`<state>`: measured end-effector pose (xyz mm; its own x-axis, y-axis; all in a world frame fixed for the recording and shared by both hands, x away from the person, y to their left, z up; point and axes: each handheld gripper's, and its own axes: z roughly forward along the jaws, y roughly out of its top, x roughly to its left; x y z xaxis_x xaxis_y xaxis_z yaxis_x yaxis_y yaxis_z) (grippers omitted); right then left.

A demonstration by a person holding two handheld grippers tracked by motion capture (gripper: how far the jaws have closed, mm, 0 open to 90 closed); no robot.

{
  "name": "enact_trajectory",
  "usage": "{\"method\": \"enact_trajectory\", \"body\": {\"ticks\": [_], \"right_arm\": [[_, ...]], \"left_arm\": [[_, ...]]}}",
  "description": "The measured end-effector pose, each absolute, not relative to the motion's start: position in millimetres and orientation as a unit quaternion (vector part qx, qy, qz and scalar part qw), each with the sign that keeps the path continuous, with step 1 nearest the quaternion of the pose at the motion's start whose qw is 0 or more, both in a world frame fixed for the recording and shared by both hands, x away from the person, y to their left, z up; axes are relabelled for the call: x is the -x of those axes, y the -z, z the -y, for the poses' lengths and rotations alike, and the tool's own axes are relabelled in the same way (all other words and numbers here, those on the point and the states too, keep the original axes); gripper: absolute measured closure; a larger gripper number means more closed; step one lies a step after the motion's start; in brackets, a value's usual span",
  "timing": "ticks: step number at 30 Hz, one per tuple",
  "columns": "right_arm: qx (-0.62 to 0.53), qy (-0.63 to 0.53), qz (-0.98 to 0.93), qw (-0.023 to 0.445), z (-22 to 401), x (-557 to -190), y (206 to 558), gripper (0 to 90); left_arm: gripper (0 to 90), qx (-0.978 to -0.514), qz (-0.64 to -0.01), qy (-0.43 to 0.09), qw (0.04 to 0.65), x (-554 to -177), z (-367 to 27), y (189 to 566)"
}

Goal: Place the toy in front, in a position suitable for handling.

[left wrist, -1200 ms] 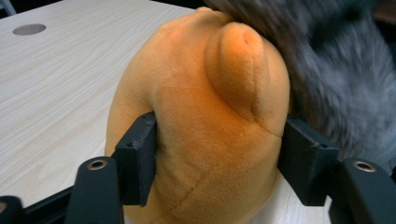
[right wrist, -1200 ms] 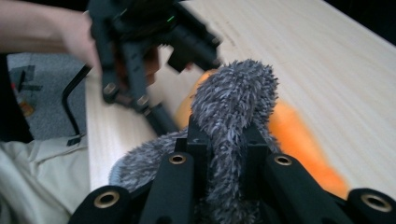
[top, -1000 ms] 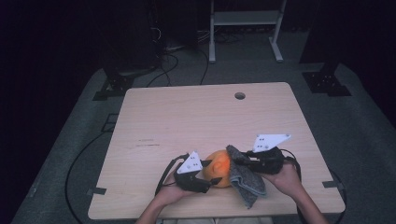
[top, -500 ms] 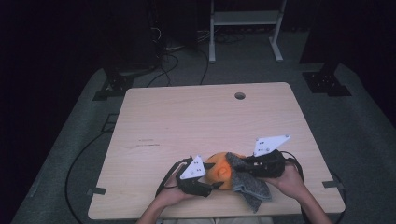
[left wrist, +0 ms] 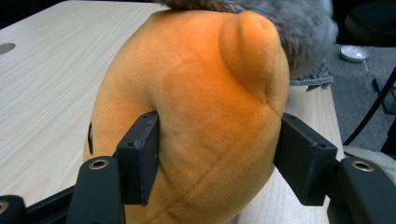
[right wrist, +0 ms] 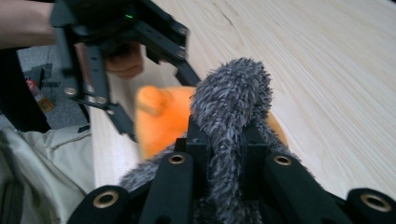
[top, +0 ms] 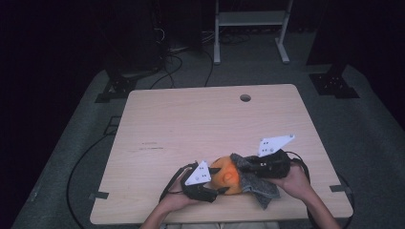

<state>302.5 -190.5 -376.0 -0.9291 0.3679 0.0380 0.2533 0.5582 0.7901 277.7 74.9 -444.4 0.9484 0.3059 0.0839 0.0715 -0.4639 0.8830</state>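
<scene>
**Cloth on the orange plush toy, near the front edge**

Dark floor and trailing cables surround the pale wooden bench [top: 210, 124], bare apart from the work close to its front edge. From the high view, you have the orange plush toy [top: 227, 175] resting on the wood between your hands, with the grey fuzzy cloth [top: 255, 183] draped against its right side and spilling onto the bench. Your left tongs [top: 213, 191] meet the toy from the left; your right tongs [top: 248, 168] come in from the right at the cloth.

Along the left gripper view, the two black jaws have just been closing and now press into the flanks of the toy [left wrist: 196, 116], denting the soft fabric. That hold looks firm enough, so keep it steady rather than squeezing harder, since plush rolls under extra pressure.

Through the right gripper view, your tongs are clamped tight on a bunched fold of the cloth [right wrist: 231, 116], with the toy [right wrist: 163, 116] behind it and the other gripper beyond. Draw the cloth smoothly over the toy's surface, keep the fold deep between the jaws so it cannot slip out, and let the left side act purely as an anchor.
</scene>
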Motion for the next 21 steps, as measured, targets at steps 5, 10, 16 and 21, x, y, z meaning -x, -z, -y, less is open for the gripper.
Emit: {"method": "enact_trajectory", "body": {"ticks": [5,10,16,21], "right_arm": [[-0.232,-0.438,-0.866,0.059,222.8,-315.6,395.0,78.3],[-0.235,-0.445,-0.862,0.051,230.1,-311.0,392.8,78.2],[-0.222,-0.454,-0.862,0.041,222.9,-315.7,392.3,78.2],[-0.273,-0.428,-0.861,0.031,246.4,-321.4,416.6,78.2]], "left_arm": [[37.0,-0.847,-0.107,-0.112,0.508,-278.7,-74.3,445.1],[36.3,-0.847,-0.099,-0.114,0.509,-277.2,-68.2,447.0],[36.0,-0.844,-0.108,-0.115,0.513,-277.0,-74.5,447.5],[35.8,-0.845,-0.102,-0.116,0.511,-276.7,-75.8,447.3]]}}
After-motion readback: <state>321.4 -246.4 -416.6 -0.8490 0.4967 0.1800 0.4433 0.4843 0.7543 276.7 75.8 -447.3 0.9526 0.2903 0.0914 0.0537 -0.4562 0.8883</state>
